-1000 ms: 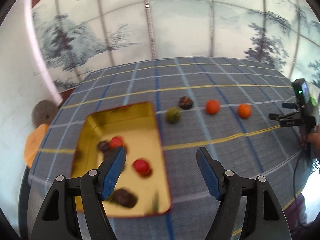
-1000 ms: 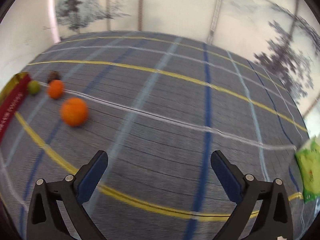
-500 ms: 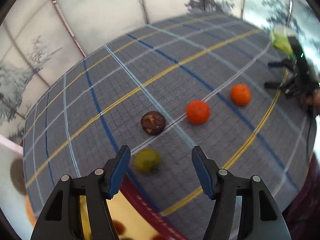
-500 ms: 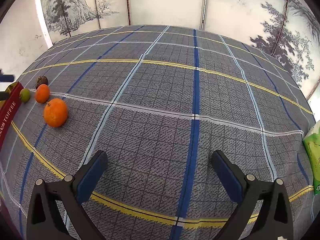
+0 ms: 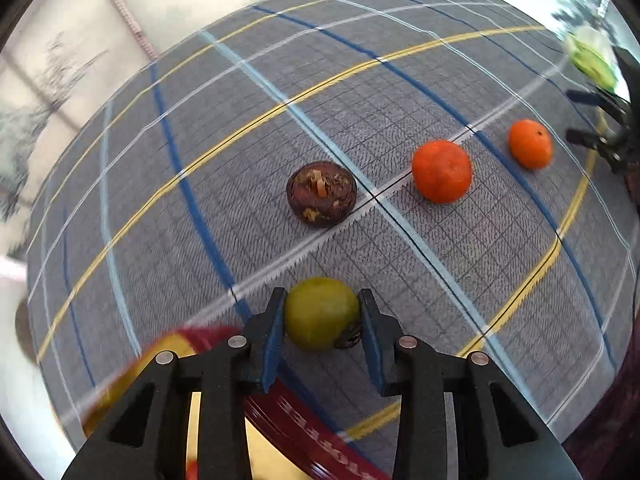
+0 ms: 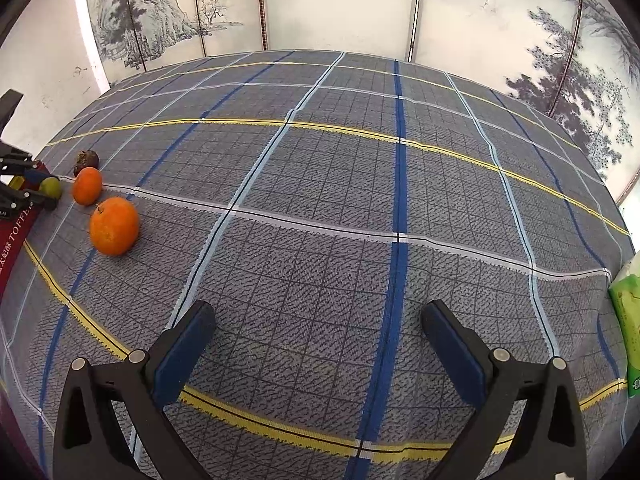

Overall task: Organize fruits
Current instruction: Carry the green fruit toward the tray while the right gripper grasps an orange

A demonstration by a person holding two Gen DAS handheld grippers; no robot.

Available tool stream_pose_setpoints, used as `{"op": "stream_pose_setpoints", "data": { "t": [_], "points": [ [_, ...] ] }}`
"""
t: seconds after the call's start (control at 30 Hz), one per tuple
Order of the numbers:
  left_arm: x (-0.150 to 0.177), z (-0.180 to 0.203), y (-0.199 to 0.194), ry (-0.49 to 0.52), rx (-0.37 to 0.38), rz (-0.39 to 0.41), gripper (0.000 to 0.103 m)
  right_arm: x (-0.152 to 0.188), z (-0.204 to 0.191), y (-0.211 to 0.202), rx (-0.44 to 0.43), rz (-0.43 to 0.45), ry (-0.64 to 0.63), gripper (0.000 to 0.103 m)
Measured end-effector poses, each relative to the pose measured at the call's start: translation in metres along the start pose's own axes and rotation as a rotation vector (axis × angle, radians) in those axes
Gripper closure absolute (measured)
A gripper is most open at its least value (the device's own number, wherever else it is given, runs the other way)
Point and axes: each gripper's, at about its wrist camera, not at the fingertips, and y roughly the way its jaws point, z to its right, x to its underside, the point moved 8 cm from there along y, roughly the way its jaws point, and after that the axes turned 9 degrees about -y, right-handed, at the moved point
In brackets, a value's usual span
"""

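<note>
The left gripper (image 5: 322, 320) has just been closing and now its fingers pinch the green fruit (image 5: 320, 312) on the desk (image 5: 400, 80), beside the tin (image 5: 304, 436). Next, probably: lift it into the tin. The right gripper (image 6: 320, 332) hangs spread, empty.

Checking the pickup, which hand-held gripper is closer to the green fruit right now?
Left. The left hand-held gripper has just been closing, its pads now against the green fruit. The right hand-held gripper hangs open over bare cloth, well away.
</note>
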Motion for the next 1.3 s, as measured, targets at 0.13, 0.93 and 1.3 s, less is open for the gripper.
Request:
{"op": "stream_pose_setpoints", "data": {
  "t": [0.13,0.93,1.3],
  "points": [
    [0.007,0.013,-0.036,-0.195,0.014,0.117,0.067,0.0,0.0,0.0,0.0,0.0,-0.001,0.0],
    [0.096,0.1,-0.155,-0.513,0.08,0.373,0.066,-0.065,-0.116,-0.015,-0.313,0.171,-0.206,0.03],
    [0.108,0.085,-0.165,-0.579,0.064,0.407,0.066,-0.057,-0.138,0.009,-0.32,0.106,-0.24,0.067]
  ]
}}
